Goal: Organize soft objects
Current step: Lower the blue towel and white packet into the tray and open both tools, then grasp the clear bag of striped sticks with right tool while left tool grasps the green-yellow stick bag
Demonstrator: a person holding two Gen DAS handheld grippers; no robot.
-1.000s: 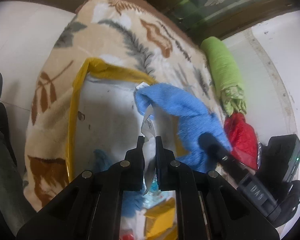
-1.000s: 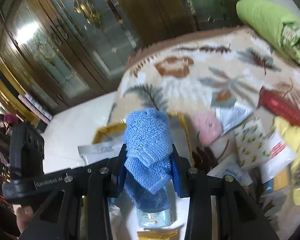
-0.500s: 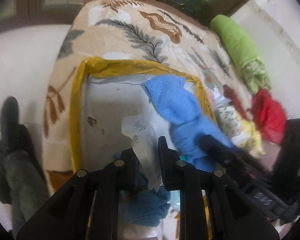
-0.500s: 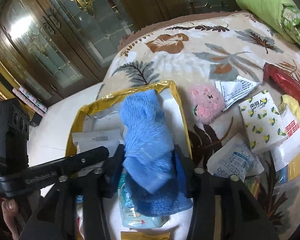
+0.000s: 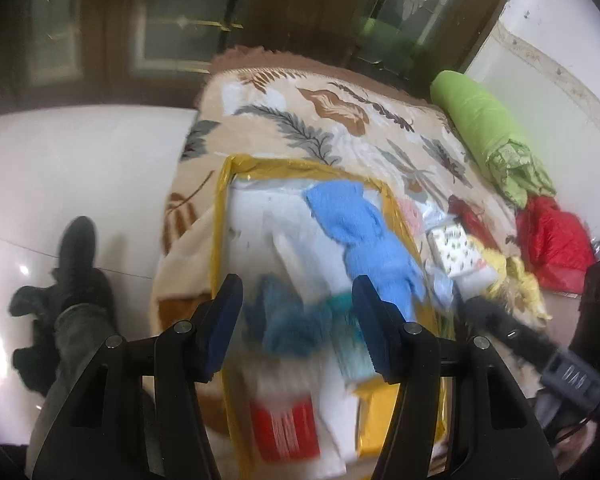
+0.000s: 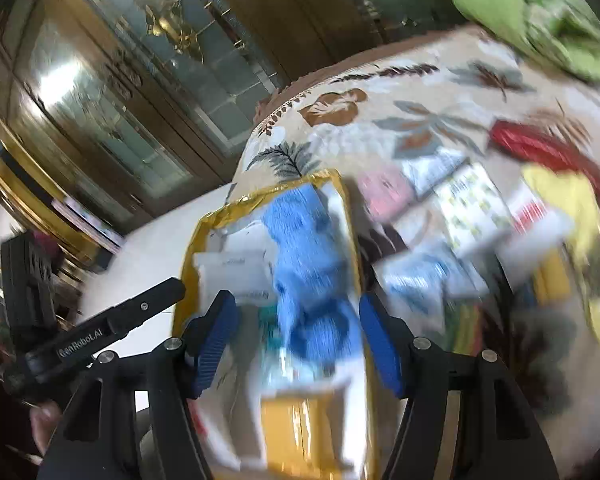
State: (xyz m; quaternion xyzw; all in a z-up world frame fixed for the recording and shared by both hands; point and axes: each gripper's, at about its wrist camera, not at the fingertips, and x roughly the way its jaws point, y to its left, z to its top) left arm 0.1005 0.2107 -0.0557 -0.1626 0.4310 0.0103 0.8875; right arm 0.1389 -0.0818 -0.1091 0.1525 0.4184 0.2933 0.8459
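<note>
A light blue towel (image 5: 364,240) (image 6: 308,260) lies in the gold-rimmed box (image 5: 219,220) (image 6: 342,200) on the leaf-patterned blanket. My left gripper (image 5: 296,304) hovers above the box's near half, its jaws opening with nothing pressed between them. Under it sit a darker blue cloth (image 5: 284,320) and a white packet (image 6: 236,272). My right gripper (image 6: 296,320) is also opening; the towel shows between its fingers but the pads stand clear of it. A pink soft toy (image 6: 384,192) lies just right of the box. Both views are blurred.
Loose packets (image 6: 468,208), a yellow cloth (image 6: 560,196) and a red pouch (image 6: 540,144) crowd the blanket right of the box. A green roll (image 5: 488,136) and red bag (image 5: 552,236) lie at the far right. A person's leg and shoe (image 5: 76,264) rest on the white floor left.
The left gripper let go of the white packet, spread its jaws and drew back upward. The right gripper released the blue towel into the box and pulled away.
</note>
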